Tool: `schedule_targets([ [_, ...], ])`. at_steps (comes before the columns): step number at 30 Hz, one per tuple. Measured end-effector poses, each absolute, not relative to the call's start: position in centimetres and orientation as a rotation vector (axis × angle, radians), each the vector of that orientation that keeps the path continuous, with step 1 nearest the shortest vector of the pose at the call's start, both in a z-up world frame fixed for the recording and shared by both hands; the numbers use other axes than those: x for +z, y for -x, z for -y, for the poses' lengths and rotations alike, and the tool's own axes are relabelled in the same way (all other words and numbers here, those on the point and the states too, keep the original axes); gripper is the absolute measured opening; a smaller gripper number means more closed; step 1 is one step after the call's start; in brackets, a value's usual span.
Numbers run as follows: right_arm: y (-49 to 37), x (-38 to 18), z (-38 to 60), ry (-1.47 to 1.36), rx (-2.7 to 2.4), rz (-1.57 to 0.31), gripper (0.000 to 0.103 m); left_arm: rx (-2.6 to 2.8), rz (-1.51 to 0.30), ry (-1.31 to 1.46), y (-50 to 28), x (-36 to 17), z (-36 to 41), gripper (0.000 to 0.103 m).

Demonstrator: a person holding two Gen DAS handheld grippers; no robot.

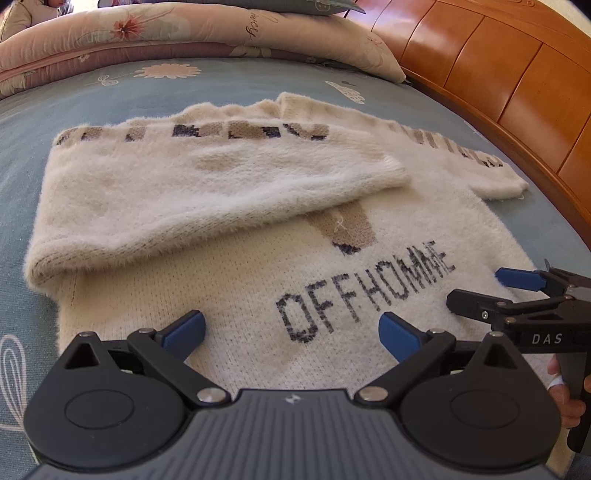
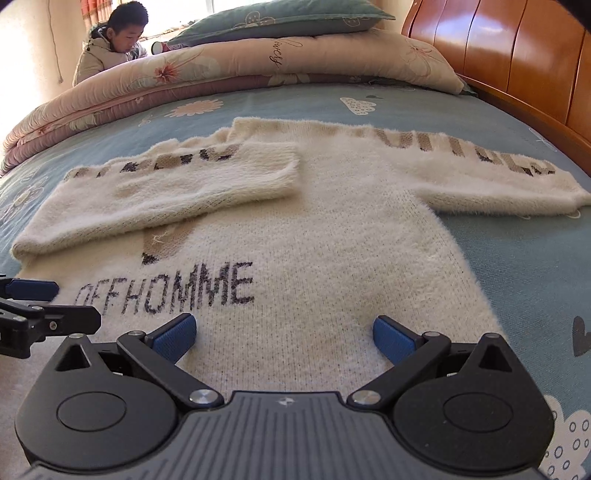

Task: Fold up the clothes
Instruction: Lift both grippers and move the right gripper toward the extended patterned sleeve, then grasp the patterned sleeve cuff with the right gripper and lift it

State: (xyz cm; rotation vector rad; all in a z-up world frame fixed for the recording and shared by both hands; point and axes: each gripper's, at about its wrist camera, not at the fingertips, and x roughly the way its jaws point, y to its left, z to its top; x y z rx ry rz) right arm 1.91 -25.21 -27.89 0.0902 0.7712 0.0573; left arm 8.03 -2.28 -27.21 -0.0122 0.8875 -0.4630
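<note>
A cream fuzzy sweater (image 1: 236, 258) (image 2: 317, 266) with "OFFHOMME" lettering lies flat on the blue bed sheet (image 1: 122, 92). Its left sleeve (image 1: 207, 188) (image 2: 177, 188) is folded across the chest, while its right sleeve (image 2: 487, 177) (image 1: 458, 155) stretches out toward the headboard. My left gripper (image 1: 291, 332) hovers open over the sweater's lower hem, nothing between its blue pads. My right gripper (image 2: 284, 334) is open too, above the hem further right. In the left wrist view the right gripper (image 1: 480, 291) shows at the right edge, held by a hand (image 1: 565, 398); the left gripper (image 2: 40, 306) shows at the right wrist view's left edge.
A folded floral quilt (image 2: 221, 70) and a green pillow (image 2: 280, 18) are stacked at the far end of the bed. A wooden headboard (image 2: 517, 55) runs along the right. A person (image 2: 110, 48) sits behind the quilt. Bare sheet (image 2: 535, 277) lies right of the sweater.
</note>
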Motion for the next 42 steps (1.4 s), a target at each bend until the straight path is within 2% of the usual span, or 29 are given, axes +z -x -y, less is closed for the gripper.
schedule_targets([
  [7,1.3,-28.5,26.2,-0.086,0.075,-0.728,0.103,-0.46,-0.871,0.004,-7.9,-27.2,2.4,0.102],
  [14,1.2,-28.1,25.9,-0.021,0.092,-0.777,0.103,-0.486,-0.837,0.01,-7.6,-26.7,2.6,0.101],
  [22,-0.4,-23.3,30.5,-0.096,0.085,-0.696,0.103,-0.486,-0.84,-0.084,-7.5,-27.7,3.7,0.102],
  [27,-1.9,-21.4,33.0,0.016,-0.052,-0.687,0.103,-0.49,-0.839,-0.073,-7.7,-27.7,3.5,0.102],
  [34,-3.8,-22.1,34.6,0.065,-0.09,-0.722,0.103,-0.49,-0.832,-0.094,-7.7,-27.8,3.7,0.102],
  [40,-5.7,-23.4,36.4,-0.025,-0.082,-0.744,0.103,-0.491,-0.83,-0.101,-7.7,-27.9,3.8,0.102],
  [42,-6.3,-23.7,37.5,-0.075,-0.071,-0.744,0.1,-0.492,-0.827,-0.107,-7.6,-27.9,3.9,0.102],
])
